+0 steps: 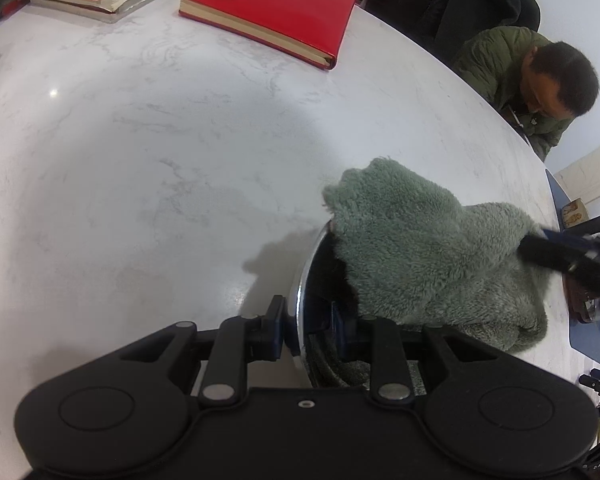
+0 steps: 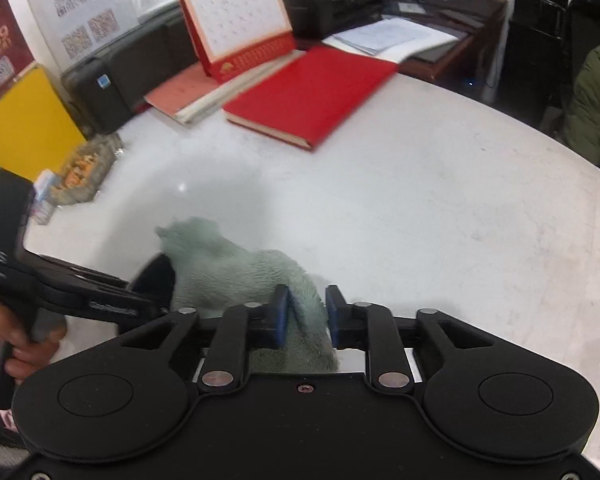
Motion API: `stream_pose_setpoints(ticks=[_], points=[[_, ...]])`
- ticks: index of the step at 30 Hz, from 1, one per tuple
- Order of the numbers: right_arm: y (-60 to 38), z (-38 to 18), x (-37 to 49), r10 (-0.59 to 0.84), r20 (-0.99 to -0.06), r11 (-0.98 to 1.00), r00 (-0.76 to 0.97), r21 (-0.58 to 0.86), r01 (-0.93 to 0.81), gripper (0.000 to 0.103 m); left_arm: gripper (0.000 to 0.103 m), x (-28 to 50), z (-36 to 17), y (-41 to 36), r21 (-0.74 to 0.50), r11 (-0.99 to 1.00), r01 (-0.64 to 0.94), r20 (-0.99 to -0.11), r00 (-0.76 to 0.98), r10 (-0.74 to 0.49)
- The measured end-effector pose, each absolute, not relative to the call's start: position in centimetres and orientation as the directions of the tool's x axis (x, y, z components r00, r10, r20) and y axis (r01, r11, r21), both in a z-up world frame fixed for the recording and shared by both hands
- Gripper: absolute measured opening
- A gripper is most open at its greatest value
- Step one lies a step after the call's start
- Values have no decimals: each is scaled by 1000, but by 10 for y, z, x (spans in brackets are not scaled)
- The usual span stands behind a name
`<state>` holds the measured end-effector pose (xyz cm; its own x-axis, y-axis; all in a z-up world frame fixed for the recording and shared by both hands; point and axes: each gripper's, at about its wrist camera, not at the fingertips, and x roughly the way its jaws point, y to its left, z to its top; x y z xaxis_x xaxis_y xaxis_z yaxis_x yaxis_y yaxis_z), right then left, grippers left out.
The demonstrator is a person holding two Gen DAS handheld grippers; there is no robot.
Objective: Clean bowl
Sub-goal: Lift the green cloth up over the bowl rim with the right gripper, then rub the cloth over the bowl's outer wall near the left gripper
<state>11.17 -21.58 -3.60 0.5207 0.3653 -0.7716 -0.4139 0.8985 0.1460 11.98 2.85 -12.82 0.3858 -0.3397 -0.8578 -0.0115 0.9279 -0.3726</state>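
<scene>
Left tool [image 1: 306, 330] is sitting at the lower centre of its own view, its two pads clamped on the shiny metal rim of the bowl [image 1: 305, 280], one pad outside the wall and one inside, so it is steadying the bowl on the pale marbled bench [image 1: 148, 152]. Right tool [image 2: 306, 312] is showing at the lower centre of its own picture with a fold of the green fluffy cloth [image 2: 236, 276] lying between its blue pads; the pads are standing a little apart and do not look to be pressing the fabric, though motion blur is making that hard to judge. Most of the cloth is draping over and into the bowl, hiding the inside, which is lying just right of centre in the lower half of the left view. A red book [image 1: 272, 8] is lying well apart at the top of that frame. By my reading, the wiping step is under way or being set up again; the next move is probably calling for a firm pinch on the cloth and a sweep round the inner wall while the rim grip is holding the bowl steady.
</scene>
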Motion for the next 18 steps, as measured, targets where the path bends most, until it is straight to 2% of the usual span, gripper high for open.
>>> stream_pose_setpoints(ticks=[1, 4, 6, 11, 16, 18], points=[[-217, -33, 111, 361, -763, 902, 536, 141, -407, 35, 24, 120, -128, 29, -373, 928, -10, -857, 386, -341], [-214, -17, 100, 376, -714, 896, 591, 118, -427, 35, 24, 119, -127, 29, -374, 927, -10, -857, 386, -341], [-199, -12, 91, 421, -706, 860, 569, 111, -498, 35, 24, 119, -127, 29, -373, 928, -10, -857, 386, -341], [-157, -31, 81, 389, -755, 795, 528, -14, -607, 35, 24, 120, -126, 30, -375, 927, -10, -858, 383, -342], [-145, -61, 97, 336, -806, 799, 487, -29, -601, 35, 24, 121, -124, 32, -373, 928, -4, -858, 382, -344], [-143, -71, 111, 350, -817, 810, 457, 20, -586, 35, 24, 122, -124, 33, -374, 927, -5, -858, 382, -344]])
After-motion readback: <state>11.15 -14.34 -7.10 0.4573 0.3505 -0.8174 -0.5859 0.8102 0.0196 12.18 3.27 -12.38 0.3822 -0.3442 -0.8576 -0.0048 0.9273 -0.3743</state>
